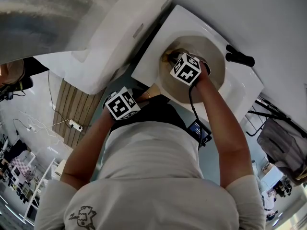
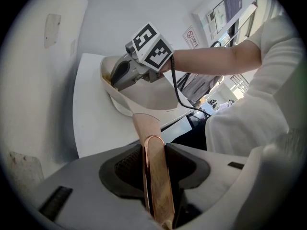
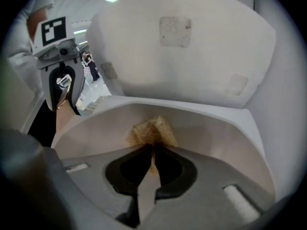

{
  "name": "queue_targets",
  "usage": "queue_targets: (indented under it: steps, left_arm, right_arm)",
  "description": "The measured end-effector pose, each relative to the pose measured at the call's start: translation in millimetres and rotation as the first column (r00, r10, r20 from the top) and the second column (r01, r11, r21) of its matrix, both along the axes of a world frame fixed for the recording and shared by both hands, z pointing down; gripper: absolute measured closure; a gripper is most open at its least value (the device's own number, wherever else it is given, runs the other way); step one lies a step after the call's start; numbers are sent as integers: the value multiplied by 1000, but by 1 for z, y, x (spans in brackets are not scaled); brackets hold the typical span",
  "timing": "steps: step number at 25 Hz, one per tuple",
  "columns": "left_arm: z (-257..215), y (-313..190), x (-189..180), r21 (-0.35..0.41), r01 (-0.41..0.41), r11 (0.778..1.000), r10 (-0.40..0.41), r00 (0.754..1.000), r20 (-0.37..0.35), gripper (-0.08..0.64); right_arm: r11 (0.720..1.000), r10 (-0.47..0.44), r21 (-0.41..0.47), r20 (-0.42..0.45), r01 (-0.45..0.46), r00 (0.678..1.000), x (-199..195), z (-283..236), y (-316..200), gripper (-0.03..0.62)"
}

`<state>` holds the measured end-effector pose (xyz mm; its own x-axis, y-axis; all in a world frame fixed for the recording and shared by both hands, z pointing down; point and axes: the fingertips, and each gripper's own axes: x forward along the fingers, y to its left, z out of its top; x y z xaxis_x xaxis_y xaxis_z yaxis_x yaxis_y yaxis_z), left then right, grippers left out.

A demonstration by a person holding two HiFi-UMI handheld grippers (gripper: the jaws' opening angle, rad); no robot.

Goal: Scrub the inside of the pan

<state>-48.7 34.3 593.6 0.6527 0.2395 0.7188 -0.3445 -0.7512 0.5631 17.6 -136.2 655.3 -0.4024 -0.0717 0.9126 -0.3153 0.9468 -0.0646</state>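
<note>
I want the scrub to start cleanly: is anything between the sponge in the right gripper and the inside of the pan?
Nothing visible. The right gripper, shut on the sponge, is inside the pan, and the sponge appears to rest on its bare inner wall. The left gripper clamps the handle outside the bowl.

no legible txt, wall signs (image 2: 224, 11) too blurry

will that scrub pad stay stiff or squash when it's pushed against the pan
Probably squashes: the scrub pad bunches into a peak where the right gripper pinches it. Its coarse, fibrous face likely drags on the pan rather than slipping. It looks light, since a narrow pinch carries it.
</note>
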Motion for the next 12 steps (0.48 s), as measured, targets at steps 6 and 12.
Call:
queue_targets:
  steps: [6,12]
  left_arm:
    - [0,0,1,-2,7,1000,-7,1000,-1,404]
    - [1,1,3,-4,12,1000,-12,1000,-4,403]
  right_arm:
    - [986,-48,-151,113,65,992,-8,-4,37,569]
    - [961,-86,-250,146,121,985,-2,2,72,569]
